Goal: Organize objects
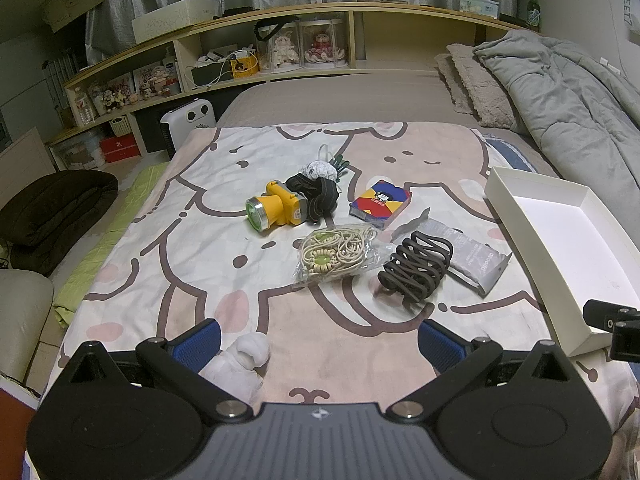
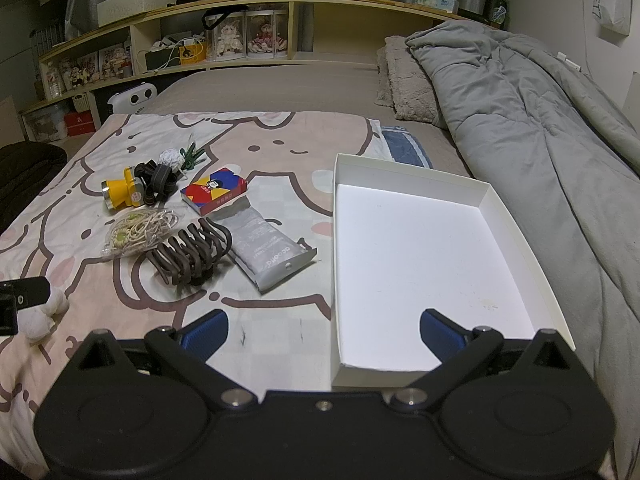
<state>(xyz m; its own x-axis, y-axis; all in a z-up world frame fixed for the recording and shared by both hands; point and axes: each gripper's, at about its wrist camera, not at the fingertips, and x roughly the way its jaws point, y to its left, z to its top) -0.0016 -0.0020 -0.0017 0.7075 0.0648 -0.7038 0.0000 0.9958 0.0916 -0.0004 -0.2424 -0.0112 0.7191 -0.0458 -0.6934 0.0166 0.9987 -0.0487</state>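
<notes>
Loose objects lie on a cartoon-print sheet: a yellow headlamp with black strap, a bagged beige cord, a brown hair claw, a red-blue card box, a grey packet, a white ball and green clips. A small white plush lies beside my left gripper's left finger. An empty white box stands at the right. My left gripper is open, near the front of the sheet. My right gripper is open, straddling the box's near left corner.
A grey duvet and pillows lie at the right and back of the bed. A wooden shelf with dolls and boxes runs behind. A white heater and dark cushion sit on the left.
</notes>
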